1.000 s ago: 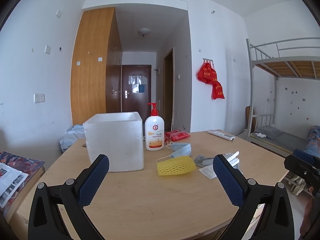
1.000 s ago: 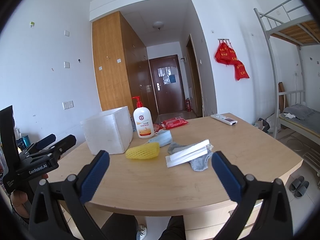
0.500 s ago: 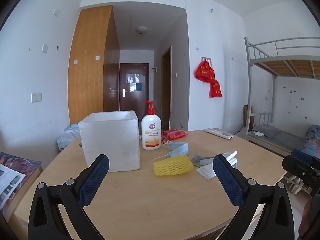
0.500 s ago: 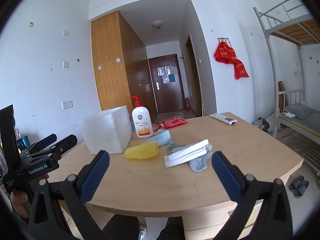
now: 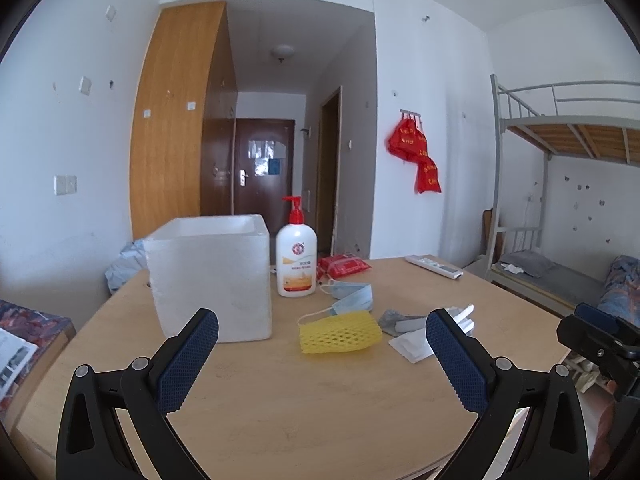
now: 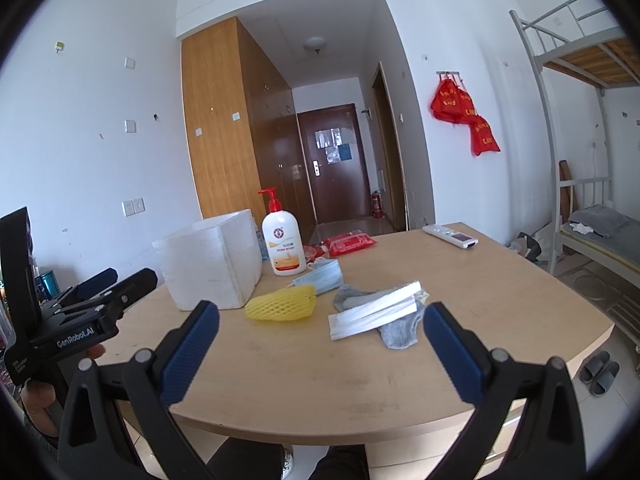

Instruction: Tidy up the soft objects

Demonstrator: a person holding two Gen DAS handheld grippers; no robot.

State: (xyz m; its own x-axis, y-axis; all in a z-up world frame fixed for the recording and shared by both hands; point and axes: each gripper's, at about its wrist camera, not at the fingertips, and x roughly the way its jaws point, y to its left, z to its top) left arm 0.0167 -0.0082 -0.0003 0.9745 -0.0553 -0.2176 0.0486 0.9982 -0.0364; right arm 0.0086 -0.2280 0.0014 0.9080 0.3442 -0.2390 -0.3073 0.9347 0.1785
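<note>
While both tongs [image 5: 322,354] [image 6: 321,344] gape empty above the tabletop [image 6: 460,280], the yellow foam net [image 5: 339,332] lies lengthwise left-to-right.

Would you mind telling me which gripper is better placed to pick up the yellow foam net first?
Probably the left gripper. Its open jaws frame the yellow foam net, with the white foam box just beside. The right gripper, also open, faces the white sheets and grey sock instead.
</note>
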